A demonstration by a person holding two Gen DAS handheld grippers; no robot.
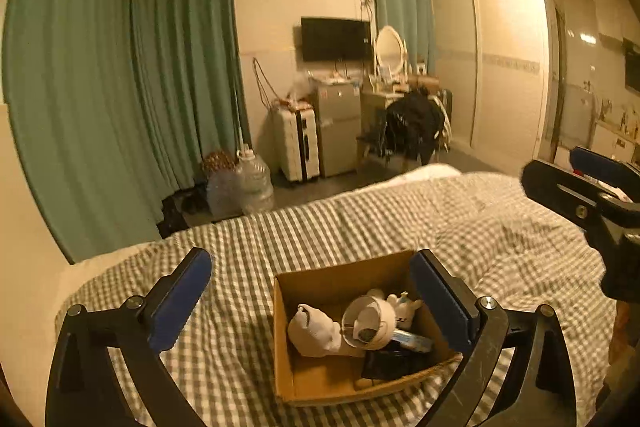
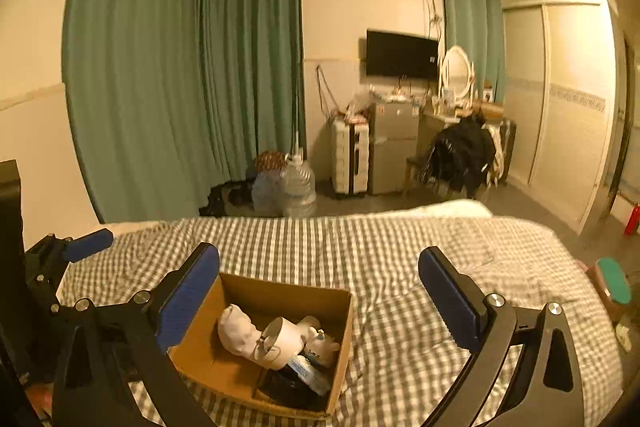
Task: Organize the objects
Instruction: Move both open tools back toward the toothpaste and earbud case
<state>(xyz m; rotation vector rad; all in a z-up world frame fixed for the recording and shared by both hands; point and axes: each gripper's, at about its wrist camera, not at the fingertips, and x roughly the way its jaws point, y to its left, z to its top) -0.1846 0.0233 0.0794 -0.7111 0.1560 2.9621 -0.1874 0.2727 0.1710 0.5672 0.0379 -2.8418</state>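
A green curtain (image 1: 120,87) is hanging along the left wall, with water jugs (image 1: 248,183) standing on the floor at its foot. Right of them a white suitcase (image 1: 298,143) is standing beside a small fridge (image 1: 338,127), a TV (image 1: 335,39) is hanging on the wall above, and a chair draped in dark clothes (image 1: 414,125) is sitting in front of a dresser with an oval mirror (image 1: 389,47). A wardrobe (image 1: 508,67) is filling the right side of the room.

In the foreground a bed (image 1: 360,219) is lying under a checked cover. The left gripper (image 1: 312,301) is hovering above it with its jaws spread wide and nothing between the pads. The box (image 1: 284,347), an open cardboard one, is sitting on the cover below and ahead of it, apart from the fingers; in the left wrist view the right finger is overlapping the box's far right corner only by line of sight. Inside the box a white sock (image 1: 312,331) is lying at the left, a white cup (image 1: 368,323) is tipped on its side against it, a small white toy (image 1: 404,307) is lying behind the cup, and a dark item (image 1: 392,363) is resting at the near right; what that item is I cannot tell.

The right gripper (image 2: 320,299) is also standing wide open and empty, with the box (image 2: 200,351) below its left finger. A teal-topped object (image 2: 614,283) is sitting off the bed's right edge.
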